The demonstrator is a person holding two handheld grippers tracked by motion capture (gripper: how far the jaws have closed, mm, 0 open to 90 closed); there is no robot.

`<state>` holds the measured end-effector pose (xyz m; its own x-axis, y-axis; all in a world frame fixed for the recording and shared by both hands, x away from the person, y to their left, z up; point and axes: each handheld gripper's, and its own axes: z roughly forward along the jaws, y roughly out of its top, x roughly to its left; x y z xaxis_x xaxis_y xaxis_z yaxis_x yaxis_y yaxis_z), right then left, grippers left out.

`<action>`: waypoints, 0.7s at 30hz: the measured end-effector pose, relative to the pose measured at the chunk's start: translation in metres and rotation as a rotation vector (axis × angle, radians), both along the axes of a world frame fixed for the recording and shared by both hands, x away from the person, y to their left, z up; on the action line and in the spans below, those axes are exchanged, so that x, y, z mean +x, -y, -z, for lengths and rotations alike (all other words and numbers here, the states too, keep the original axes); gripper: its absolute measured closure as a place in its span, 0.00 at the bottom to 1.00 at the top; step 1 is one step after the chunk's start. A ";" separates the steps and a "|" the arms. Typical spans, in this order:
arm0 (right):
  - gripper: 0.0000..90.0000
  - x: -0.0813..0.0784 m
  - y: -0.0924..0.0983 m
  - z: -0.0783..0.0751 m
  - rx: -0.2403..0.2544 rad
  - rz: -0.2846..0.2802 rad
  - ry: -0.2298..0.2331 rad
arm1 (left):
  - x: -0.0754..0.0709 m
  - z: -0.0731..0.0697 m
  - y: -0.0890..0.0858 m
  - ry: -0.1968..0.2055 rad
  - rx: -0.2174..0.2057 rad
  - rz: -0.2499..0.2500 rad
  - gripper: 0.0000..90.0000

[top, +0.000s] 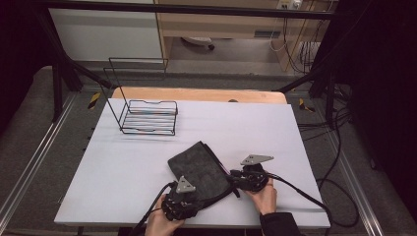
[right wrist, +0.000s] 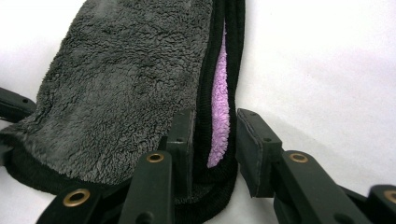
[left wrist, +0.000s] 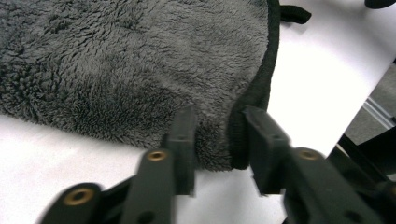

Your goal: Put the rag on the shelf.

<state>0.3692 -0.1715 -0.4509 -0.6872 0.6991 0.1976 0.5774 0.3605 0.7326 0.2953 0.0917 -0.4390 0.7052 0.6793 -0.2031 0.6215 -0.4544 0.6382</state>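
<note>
A grey fleece cloth [top: 200,168] with black trim lies folded on the white table [top: 123,167], near the front edge. A purple inner side shows at its open edge [right wrist: 218,107]. My left gripper [top: 198,197] reaches in from the near side and is shut on the cloth's near corner [left wrist: 212,140]; one pad presses the fleece and the other the black trim. My right gripper [top: 232,180] comes from the right and is shut on the trimmed edge [right wrist: 205,149] of the cloth [right wrist: 116,93], with both layers between its pads. A hand holds each gripper.
A black wire rack [top: 147,118] stands at the back left of the table. The table's front edge [top: 196,223] runs just under the hands. Cables [top: 305,196] trail off to the right. A dark metal frame [top: 64,64] surrounds the table.
</note>
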 end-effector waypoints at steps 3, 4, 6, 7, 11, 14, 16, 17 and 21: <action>0.74 -0.001 0.000 -0.001 0.000 -0.002 0.001 | 0.000 -0.002 0.000 0.004 0.008 0.008 0.85; 0.72 -0.001 0.000 -0.001 0.001 -0.005 0.008 | 0.000 -0.002 -0.001 0.008 0.010 0.011 0.89; 0.67 -0.001 0.001 -0.003 0.011 -0.011 0.027 | 0.000 -0.002 -0.001 0.019 0.029 0.012 0.94; 0.59 -0.003 0.001 -0.005 0.036 -0.007 0.042 | 0.001 -0.002 -0.002 0.015 0.028 0.018 0.95; 0.54 -0.003 0.003 -0.009 0.049 0.007 0.059 | 0.001 -0.003 -0.002 0.025 0.038 0.036 0.95; 0.46 -0.002 0.006 -0.011 0.048 0.021 0.069 | 0.001 -0.004 -0.003 0.035 0.037 0.051 0.95; 0.45 -0.002 0.006 -0.011 0.051 0.020 0.066 | 0.003 -0.004 -0.005 0.028 0.028 0.055 0.95; 0.44 -0.003 0.007 -0.012 0.053 0.014 0.067 | 0.003 -0.005 -0.006 0.026 0.022 0.056 0.95; 0.43 -0.003 0.006 -0.011 0.057 0.000 0.057 | 0.004 -0.007 -0.010 0.027 0.011 0.064 0.96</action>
